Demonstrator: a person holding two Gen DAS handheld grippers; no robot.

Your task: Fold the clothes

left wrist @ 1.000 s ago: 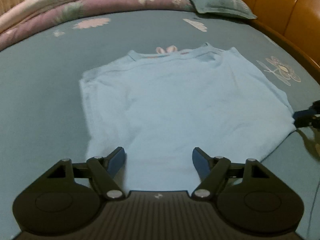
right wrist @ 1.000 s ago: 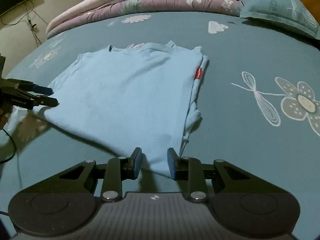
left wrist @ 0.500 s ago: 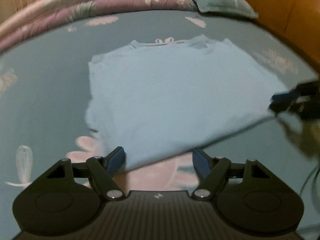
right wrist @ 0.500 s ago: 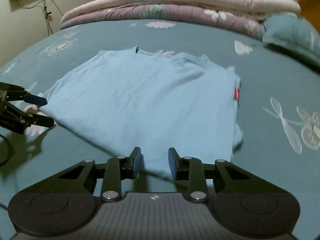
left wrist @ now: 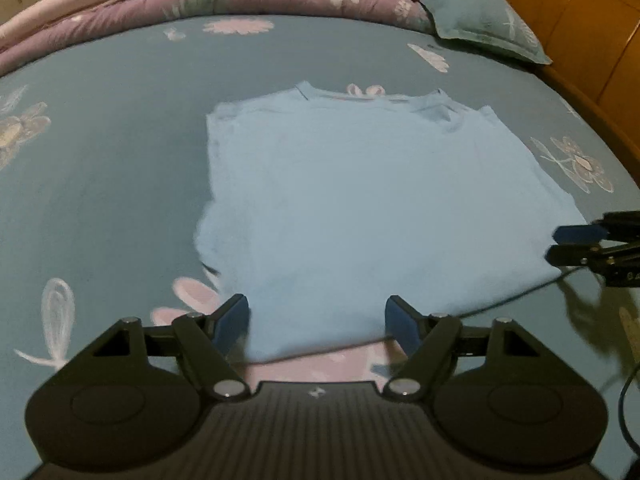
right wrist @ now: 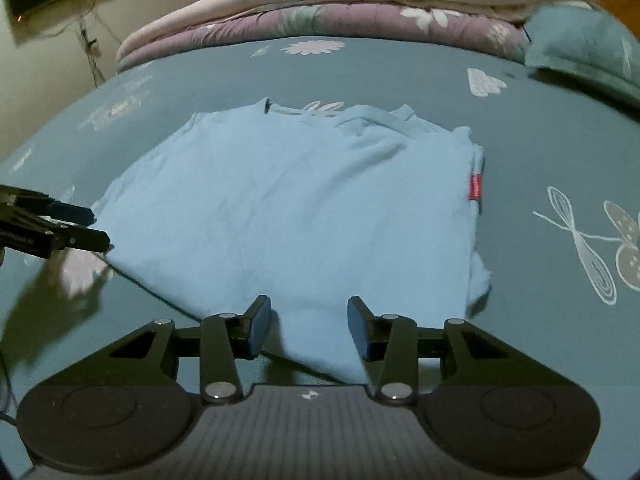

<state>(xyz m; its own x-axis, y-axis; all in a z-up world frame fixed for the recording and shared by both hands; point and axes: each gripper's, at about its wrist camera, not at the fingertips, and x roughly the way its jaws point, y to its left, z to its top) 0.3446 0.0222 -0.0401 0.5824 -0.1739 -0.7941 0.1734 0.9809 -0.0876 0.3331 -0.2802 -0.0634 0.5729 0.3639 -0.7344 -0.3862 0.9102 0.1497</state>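
Two grippers: both work at the near hem of one garment, each pointing down toward the bed.
Left gripper (left wrist: 316, 316): jaws wide apart; the near left corner of the cloth lies in the gap, no pad pressing on it. From the right wrist view the same gripper (right wrist: 100, 228) comes in at the left edge, tips just at the cloth's left corner.
Shirt (left wrist: 368, 208): light blue, spread flat mid-bed, neckline at the far end, hem near. Sides look folded inward, giving a roughly rectangular outline. Near hem slightly blurred in both views.
Red tag (right wrist: 475, 188): small, on the shirt's right edge.
Right gripper (right wrist: 308, 324): jaws opening; the near right part of the hem sits between the blue pads, which do not press on it. In the left wrist view this gripper (left wrist: 554, 244) enters from the right edge, tips just beside the shirt's right corner; contact cannot be told.
Bed sheet (left wrist: 100, 152): teal with pale flower prints, under the shirt on all sides.
Quilts (right wrist: 360, 4): pink and purple floral, stacked along the far edge.
Pillow (left wrist: 484, 28): teal, far right corner.
Headboard (left wrist: 580, 20): orange-brown wood, far right.
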